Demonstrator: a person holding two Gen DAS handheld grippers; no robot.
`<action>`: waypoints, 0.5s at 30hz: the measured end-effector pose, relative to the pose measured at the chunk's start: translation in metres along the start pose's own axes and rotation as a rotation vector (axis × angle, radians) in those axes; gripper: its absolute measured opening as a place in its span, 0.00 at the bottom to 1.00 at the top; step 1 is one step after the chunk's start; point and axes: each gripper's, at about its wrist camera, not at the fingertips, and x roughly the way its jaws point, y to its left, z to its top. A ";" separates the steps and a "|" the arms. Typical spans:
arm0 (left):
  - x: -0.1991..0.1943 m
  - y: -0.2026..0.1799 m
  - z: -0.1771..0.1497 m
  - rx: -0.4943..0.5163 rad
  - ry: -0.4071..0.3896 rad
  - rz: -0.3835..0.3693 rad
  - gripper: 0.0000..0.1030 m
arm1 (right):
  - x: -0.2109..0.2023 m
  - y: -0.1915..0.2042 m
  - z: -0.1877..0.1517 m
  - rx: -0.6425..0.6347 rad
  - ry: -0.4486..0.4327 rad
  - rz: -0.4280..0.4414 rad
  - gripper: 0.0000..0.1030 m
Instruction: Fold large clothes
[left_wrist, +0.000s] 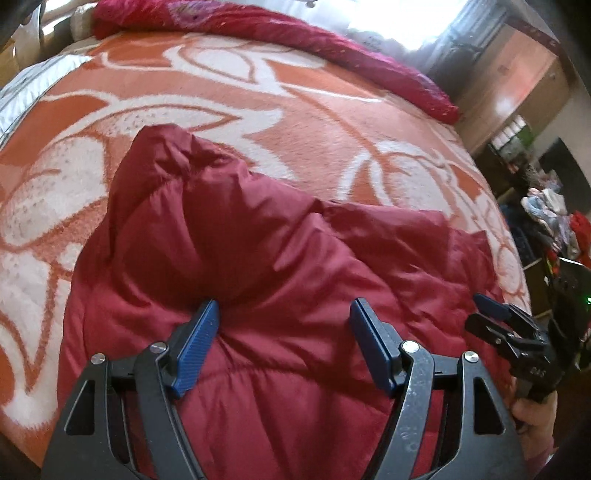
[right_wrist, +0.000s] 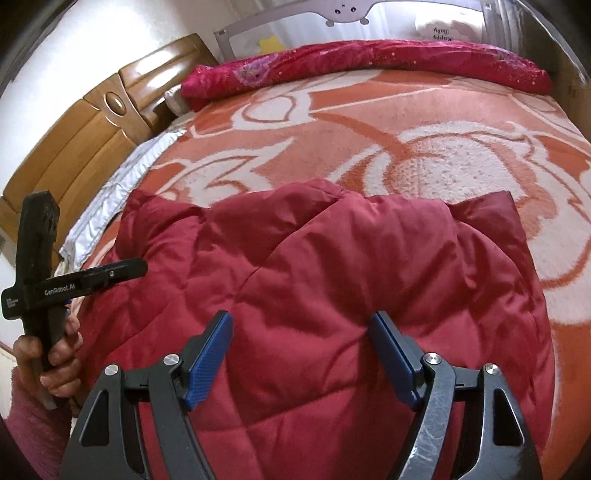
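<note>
Lying bunched on the near part of the bed, a dark red quilted jacket (left_wrist: 280, 280) fills the lower half of both wrist views. It sits on an orange-and-white floral blanket (left_wrist: 229, 92) that covers the whole mattress. The padded fabric is puffy and creased, stitch lines crossing it, one rounded lump rising at its far left in the left wrist view.

Left gripper (left_wrist: 284, 314): jaws spread wide, blue pads apart, nothing between them. It hovers low over the jacket's near edge; the left pad tip looks to be touching or just above a fold, cannot tell which. Right gripper (right_wrist: 301, 325): same, jaws wide apart, no cloth pinched, poised over the jacket's middle.

In the left wrist view the right gripper also shows at the right edge, held by a hand (left_wrist: 535, 413). In the right wrist view the left gripper shows at the left edge, black body marked "GenRobot.AI", gripped by a hand (right_wrist: 55, 354) with a pink fuzzy sleeve (right_wrist: 29, 424) below it.

Far side of the bed: a rolled magenta patterned quilt (right_wrist: 369, 62) lies along the blanket's far edge. A wooden headboard (right_wrist: 85, 140) stands left of the bed in the right wrist view, a white sheet strip (right_wrist: 122, 184) beside it. Cluttered shelves with clothes (left_wrist: 546, 218) sit to the right in the left wrist view.
</note>
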 end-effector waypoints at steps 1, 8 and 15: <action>0.005 0.002 0.003 -0.008 0.008 0.014 0.71 | 0.004 -0.001 0.002 0.001 0.006 -0.005 0.75; 0.034 0.015 0.017 -0.046 0.047 0.057 0.71 | 0.032 -0.019 0.017 0.052 0.027 -0.032 0.75; 0.059 0.027 0.031 -0.082 0.071 0.085 0.72 | 0.055 -0.054 0.025 0.185 0.025 -0.020 0.74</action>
